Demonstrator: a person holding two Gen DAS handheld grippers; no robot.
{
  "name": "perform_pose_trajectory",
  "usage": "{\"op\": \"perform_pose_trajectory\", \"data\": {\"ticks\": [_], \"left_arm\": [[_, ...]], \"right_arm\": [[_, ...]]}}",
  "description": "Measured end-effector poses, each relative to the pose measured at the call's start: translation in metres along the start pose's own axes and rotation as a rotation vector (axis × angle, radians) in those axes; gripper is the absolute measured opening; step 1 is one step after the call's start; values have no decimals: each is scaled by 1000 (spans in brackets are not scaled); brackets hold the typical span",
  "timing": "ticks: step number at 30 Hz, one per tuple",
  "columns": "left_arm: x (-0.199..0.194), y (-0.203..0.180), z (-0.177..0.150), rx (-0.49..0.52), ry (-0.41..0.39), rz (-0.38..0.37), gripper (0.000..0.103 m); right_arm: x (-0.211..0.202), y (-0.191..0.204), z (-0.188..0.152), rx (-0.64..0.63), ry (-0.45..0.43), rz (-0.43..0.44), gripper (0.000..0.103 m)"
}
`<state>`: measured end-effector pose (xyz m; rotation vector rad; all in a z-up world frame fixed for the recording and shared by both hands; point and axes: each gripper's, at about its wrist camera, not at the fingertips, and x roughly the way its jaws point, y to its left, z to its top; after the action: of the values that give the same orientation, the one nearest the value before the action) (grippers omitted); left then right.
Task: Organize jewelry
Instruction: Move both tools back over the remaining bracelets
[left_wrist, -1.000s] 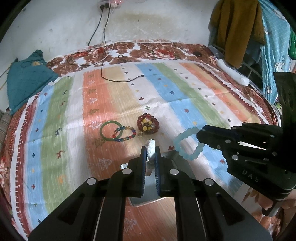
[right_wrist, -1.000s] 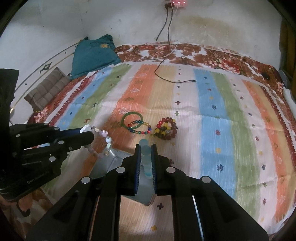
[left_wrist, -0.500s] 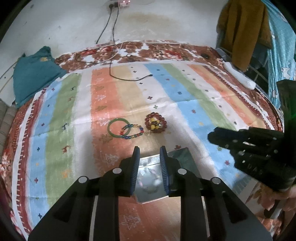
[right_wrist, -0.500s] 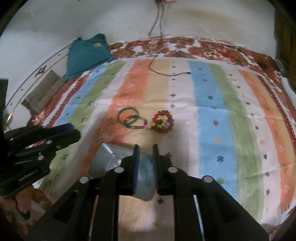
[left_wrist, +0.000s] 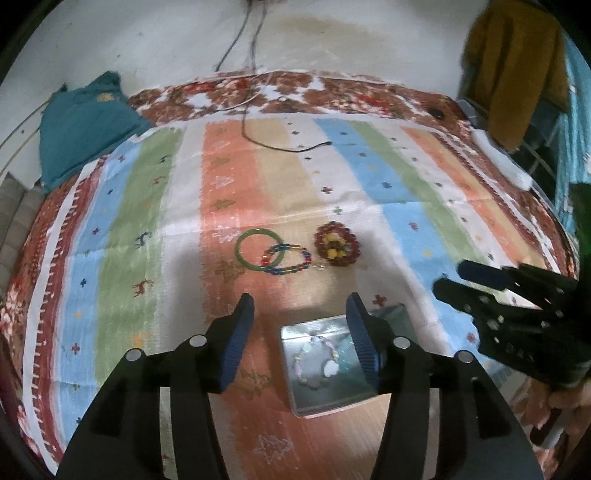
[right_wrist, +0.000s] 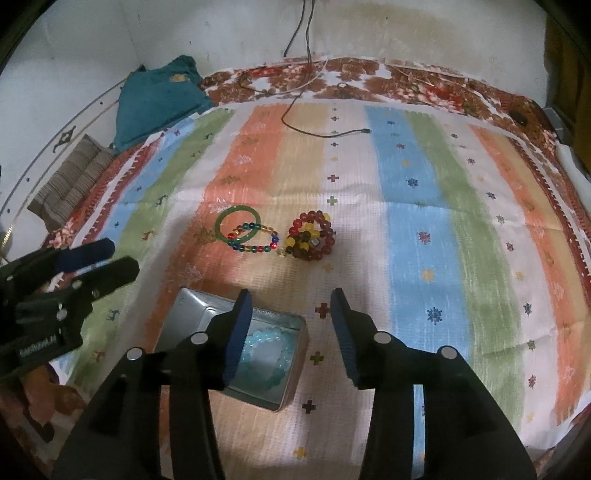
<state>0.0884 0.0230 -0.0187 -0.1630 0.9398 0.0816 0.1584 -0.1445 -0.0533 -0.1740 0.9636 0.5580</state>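
Two bracelets are seen inside the metal tin (left_wrist: 365, 400) in the left wrist view: a pale pastel beaded bracelet (left_wrist: 314, 363) with a white charm, and beside it a light-blue one that is only partly visible behind a finger. The left gripper (left_wrist: 301, 341) is held over the tin with its fingers opening, about half apart, and nothing is held between them. Farther up the striped bed cover (left_wrist: 417, 229), three pieces are left: a green bangle (left_wrist: 245, 258) overlapped by a multicoloured bead bracelet (left_wrist: 291, 267), and a dark-red bead cluster (left_wrist: 338, 245) just beside them.

In the right wrist view the tin (right_wrist: 284, 400) is seen from its other side, with the light-blue bead bracelet (right_wrist: 269, 352) lying in it. The right gripper (right_wrist: 291, 336) is poised partly over the tin's near corner, its fingers opening to a moderate gap and gripping nothing. The left gripper is visible at the left edge, near the tin.

The tin could be knocked or tipped if either gripper were lowered onto its rim, and its contents spilled. Since the bangle and the multicoloured bracelet overlap, both could be dragged together if only one were grasped. The red cluster, being loose beads on soft cloth, could slip from a shallow pinch.
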Motion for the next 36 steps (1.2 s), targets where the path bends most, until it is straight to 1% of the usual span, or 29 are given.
{"op": "perform_pose_trajectory", "data": {"ticks": [2, 4, 7, 11, 14, 19, 24, 29, 36], "left_arm": [[6, 3, 4, -10, 10, 18, 54], [15, 5, 11, -16, 20, 43, 58], [27, 6, 22, 6, 28, 75, 59], [47, 14, 34, 2, 59, 101, 59], [56, 16, 37, 4, 77, 101, 59], [68, 19, 41, 0, 98, 107, 62], [81, 24, 43, -17, 125, 114, 63], [88, 25, 47, -17, 132, 110, 63], [102, 27, 51, -8, 152, 111, 63]], "right_arm": [[6, 2, 4, -10, 11, -6, 48], [10, 4, 6, -21, 18, -16, 52], [20, 5, 10, -37, 37, -32, 53], [30, 4, 15, -53, 55, -47, 55], [39, 4, 20, -70, 79, -55, 57], [52, 2, 28, -74, 98, -70, 58], [61, -1, 32, -69, 108, -74, 58], [70, 1, 35, -79, 118, -81, 62], [83, 1, 43, -80, 133, -79, 62]]}}
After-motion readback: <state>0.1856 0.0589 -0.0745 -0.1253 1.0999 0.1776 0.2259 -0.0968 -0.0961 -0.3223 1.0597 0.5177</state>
